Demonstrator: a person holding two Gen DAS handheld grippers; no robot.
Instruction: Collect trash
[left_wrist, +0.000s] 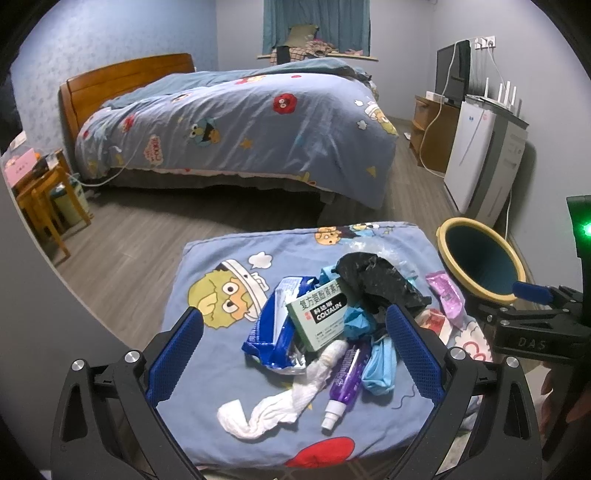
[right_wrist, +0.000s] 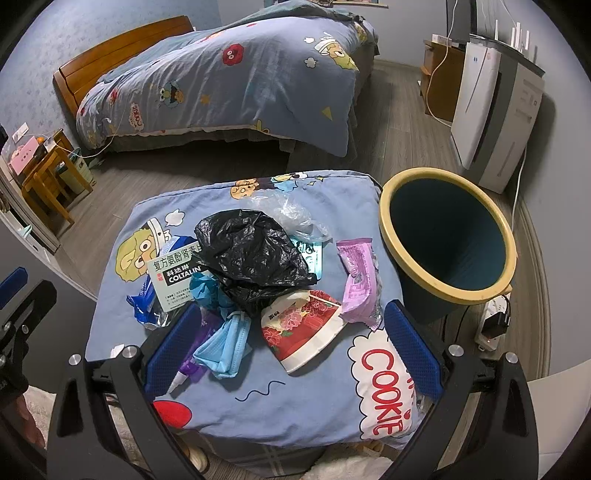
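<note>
- Trash pile on blue cartoon cushion (right_wrist: 303, 398): black bag (right_wrist: 255, 254) on top, medicine box (left_wrist: 320, 317), blue mask (right_wrist: 225, 347), purple spray bottle (left_wrist: 345, 380), white tissue (left_wrist: 273, 406), red-white wrapper (right_wrist: 303, 332), pink packet (right_wrist: 358, 280).
- Bin (right_wrist: 447, 236), yellow rim, just right of cushion, looks empty.
- Left gripper (left_wrist: 295, 354): jaws wide apart, nothing held, above pile.
- Right gripper (right_wrist: 288, 347): wide apart too, holding nothing.

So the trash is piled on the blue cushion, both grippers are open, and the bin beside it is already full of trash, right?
Not quite. The bin is empty: the right wrist view looks straight into it and shows only its dark inside. The rest holds: the trash, such as the black bag, lies on the blue cushion, and the left gripper and right gripper are both open.
</note>
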